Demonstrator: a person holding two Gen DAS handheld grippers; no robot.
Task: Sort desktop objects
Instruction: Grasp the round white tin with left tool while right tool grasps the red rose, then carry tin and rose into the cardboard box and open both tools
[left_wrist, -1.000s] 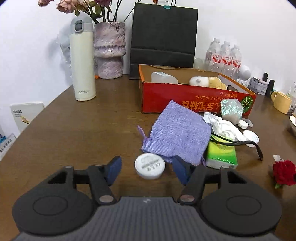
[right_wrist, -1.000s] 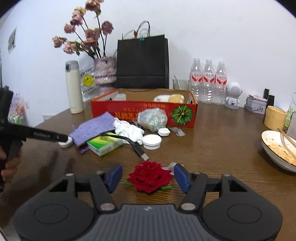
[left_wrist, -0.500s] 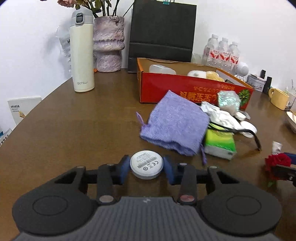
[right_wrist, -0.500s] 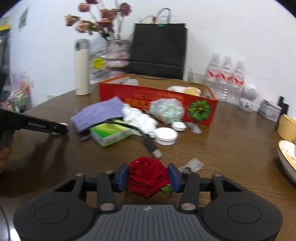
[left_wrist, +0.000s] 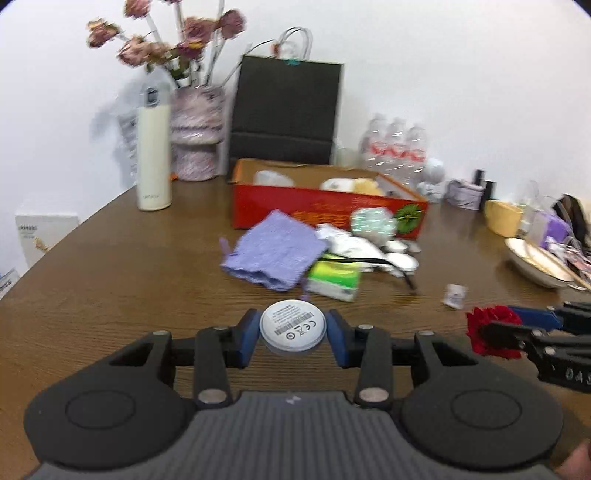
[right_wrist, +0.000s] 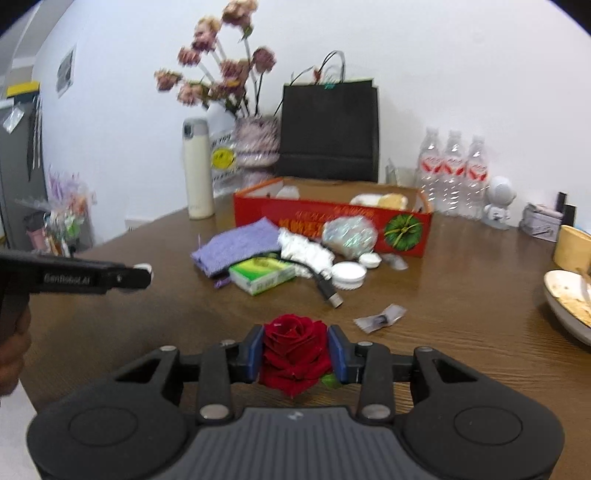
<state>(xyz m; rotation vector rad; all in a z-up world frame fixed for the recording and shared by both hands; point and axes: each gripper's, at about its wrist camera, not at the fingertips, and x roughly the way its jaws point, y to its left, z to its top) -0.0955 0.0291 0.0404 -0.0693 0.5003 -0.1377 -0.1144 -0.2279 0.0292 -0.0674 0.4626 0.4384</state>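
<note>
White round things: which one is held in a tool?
The labelled disc, clamped in the left tool; the bigger lid and small cap lie by the box.

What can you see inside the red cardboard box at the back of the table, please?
Inside the red box: a white lump and a yellowish one toward the right, a pale container at left. The front wall hides the bottom.
</note>
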